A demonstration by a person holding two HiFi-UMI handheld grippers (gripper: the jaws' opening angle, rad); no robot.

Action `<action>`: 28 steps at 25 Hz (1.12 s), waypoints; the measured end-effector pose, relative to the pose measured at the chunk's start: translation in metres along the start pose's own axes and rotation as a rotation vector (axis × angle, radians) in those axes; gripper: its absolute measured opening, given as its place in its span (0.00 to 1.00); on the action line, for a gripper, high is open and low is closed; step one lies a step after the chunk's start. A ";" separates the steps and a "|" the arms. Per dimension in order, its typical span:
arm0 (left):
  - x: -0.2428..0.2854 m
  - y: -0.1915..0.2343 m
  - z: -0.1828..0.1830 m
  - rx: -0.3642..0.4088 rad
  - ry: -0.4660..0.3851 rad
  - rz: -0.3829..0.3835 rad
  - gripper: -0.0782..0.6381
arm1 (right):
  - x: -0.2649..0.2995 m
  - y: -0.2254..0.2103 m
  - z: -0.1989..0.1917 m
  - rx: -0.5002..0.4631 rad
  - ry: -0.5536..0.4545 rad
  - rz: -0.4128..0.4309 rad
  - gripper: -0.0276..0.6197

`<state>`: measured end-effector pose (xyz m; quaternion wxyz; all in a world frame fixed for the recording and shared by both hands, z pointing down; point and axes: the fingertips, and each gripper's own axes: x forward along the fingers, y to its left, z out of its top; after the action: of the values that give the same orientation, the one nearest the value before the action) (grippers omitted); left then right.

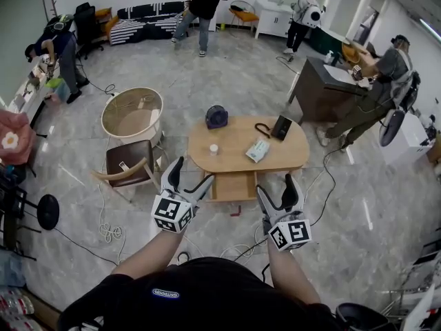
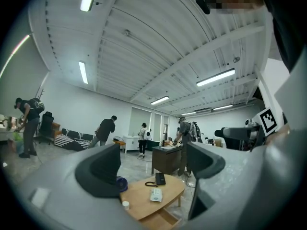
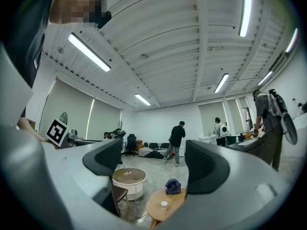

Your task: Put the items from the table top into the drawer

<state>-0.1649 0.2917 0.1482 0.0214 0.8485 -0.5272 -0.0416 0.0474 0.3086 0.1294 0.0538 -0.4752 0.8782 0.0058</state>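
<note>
1. Grip check: found left gripper (image 1: 192,173) spread wide with nothing between its jaws, and right gripper (image 1: 275,186) just as wide and bare. Held both low in the frame, well short of the table (image 1: 238,138).
2. Saw nothing stowed yet. Counted small white cup (image 1: 213,149), tissue pack (image 1: 258,149), blue fan (image 1: 216,117) and black phone (image 1: 281,127) with its cord, all lying on top at frame centre. Found drawer (image 1: 231,186) pulled open under the near edge.
3. Judged the step in hand as the approach. Thought it best to begin with the cup or the pack, nearest the front edge. Reckoned on a level, square close around the cup to keep it upright.
4. Noted open floor straight ahead. Marked chair (image 1: 128,163) and round basket (image 1: 132,114) crowding the left, loose cables (image 1: 109,232) trailing lower left, and small red thing (image 1: 236,212) just below the drawer.
</note>
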 end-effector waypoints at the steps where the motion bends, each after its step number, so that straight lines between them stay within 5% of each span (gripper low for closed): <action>1: -0.001 0.003 0.000 0.000 -0.002 -0.002 0.69 | 0.003 0.003 0.000 0.003 0.004 -0.003 0.70; 18: -0.031 0.109 0.022 -0.034 -0.020 -0.097 0.69 | 0.059 0.094 0.017 -0.027 0.034 -0.100 0.69; 28: -0.005 0.124 0.007 -0.024 0.006 -0.115 0.69 | 0.072 0.076 0.000 0.025 0.013 -0.144 0.69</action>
<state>-0.2790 0.2413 0.1510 0.0308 0.8772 -0.4768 -0.0467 -0.0549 0.2902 0.1192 0.0541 -0.5367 0.8420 -0.0123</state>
